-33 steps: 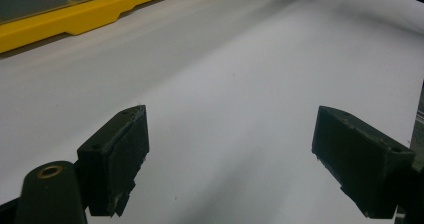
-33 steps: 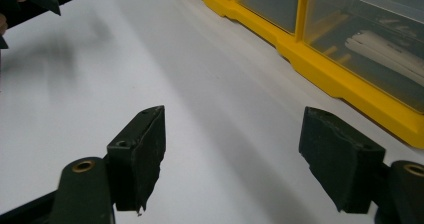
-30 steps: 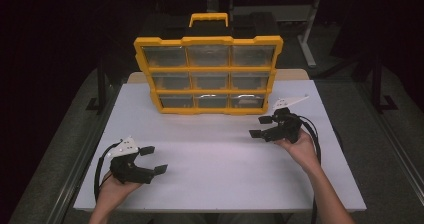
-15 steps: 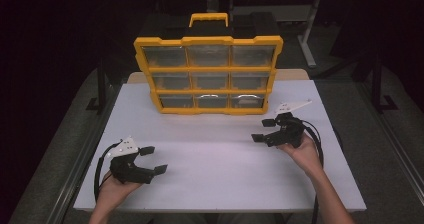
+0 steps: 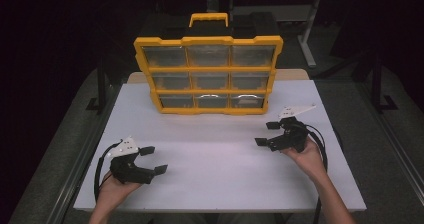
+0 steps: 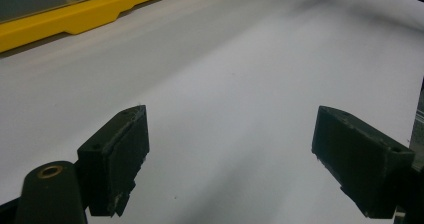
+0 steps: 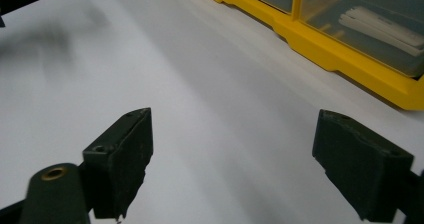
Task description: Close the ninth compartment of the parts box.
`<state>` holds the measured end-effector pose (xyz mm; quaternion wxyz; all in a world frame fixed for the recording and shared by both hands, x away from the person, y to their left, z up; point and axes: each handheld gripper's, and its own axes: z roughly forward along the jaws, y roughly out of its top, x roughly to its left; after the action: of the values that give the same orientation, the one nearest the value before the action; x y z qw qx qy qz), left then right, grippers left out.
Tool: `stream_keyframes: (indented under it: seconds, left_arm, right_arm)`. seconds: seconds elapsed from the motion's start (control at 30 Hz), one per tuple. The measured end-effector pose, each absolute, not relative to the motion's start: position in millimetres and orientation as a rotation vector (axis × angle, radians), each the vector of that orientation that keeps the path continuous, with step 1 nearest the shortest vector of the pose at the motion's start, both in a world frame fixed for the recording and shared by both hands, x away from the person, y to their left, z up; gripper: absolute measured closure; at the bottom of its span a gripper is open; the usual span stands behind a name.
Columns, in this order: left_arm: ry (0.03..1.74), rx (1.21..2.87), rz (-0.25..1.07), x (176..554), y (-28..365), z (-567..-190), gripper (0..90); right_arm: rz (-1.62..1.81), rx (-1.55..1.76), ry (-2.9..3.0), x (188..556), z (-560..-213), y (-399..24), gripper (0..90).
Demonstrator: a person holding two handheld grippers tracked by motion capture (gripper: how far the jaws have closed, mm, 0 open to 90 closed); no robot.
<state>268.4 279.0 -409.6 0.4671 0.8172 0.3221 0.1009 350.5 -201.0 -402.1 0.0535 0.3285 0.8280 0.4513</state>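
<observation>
Nine clear-fronted drawers, in three rows of three, are facing the person from the yellow organizer (image 5: 207,74), which is standing upright at the far middle of the white surface (image 5: 215,169), its long axis running left to right and its carry handle (image 5: 208,19) pointing up. The left gripper (image 5: 154,160) is sitting near the front left, jaws spread wide and holding nothing. The right gripper (image 5: 267,133) is sitting right of centre, jaws likewise wide and holding nothing, aiming leftward.
</observation>
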Motion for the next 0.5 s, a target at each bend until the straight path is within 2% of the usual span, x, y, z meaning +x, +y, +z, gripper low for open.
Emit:
stream_keyframes:
  seconds: [0.5]
  left_arm:
    - [0.792,1.998,0.247,268.6,279.7,-409.7,15.1]
  right_arm:
    - [1.362,0.984,2.506,341.4,-404.8,-206.2,13.9]
